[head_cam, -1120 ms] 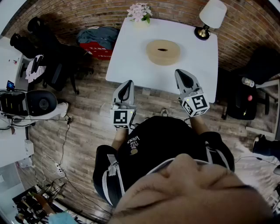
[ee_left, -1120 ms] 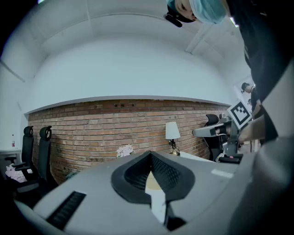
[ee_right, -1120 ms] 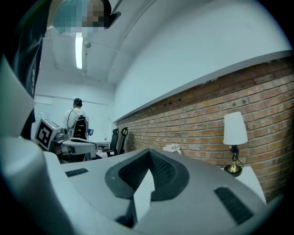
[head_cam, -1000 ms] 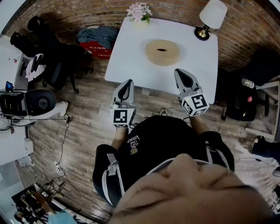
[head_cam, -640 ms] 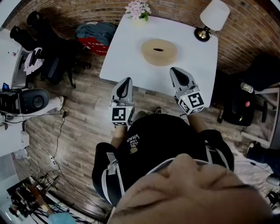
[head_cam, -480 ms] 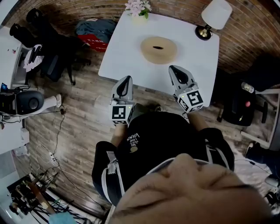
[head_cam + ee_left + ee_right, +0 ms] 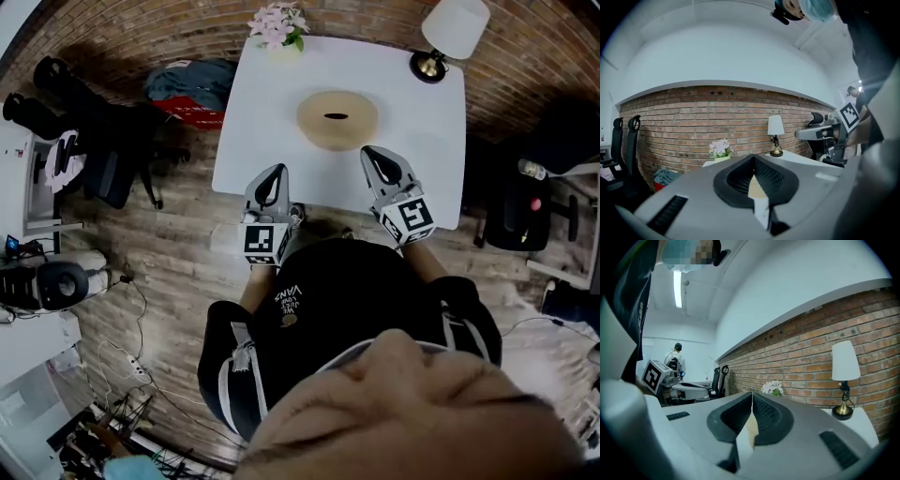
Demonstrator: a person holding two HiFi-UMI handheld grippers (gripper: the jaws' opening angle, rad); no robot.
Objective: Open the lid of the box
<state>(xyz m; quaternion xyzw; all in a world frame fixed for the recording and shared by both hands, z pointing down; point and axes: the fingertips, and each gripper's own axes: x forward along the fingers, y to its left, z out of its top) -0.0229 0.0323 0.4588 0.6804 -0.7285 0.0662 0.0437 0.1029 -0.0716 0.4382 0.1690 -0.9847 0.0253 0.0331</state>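
The round tan box [image 7: 337, 119] stands in the middle of the white bench [image 7: 412, 150], its lid [image 7: 354, 103] on. The left tool [image 7: 273, 180] and the right tool [image 7: 375, 157] hover at the near edge of the bench. Both have their jaws pressed together and hold nothing.

I think the main risk is a pull on the lid while nothing holds the base, since the whole box may then rise or slide. The lamp [image 7: 455, 26] and the flowers [image 7: 277, 23] at the far corners could also be knocked by a wide movement.

Only the head view shows the whole box and the gap to both tools. The gripper views look level to the brick wall [image 7: 693, 122], and the right gripper view alone shows a person [image 7: 676, 357] standing far away.
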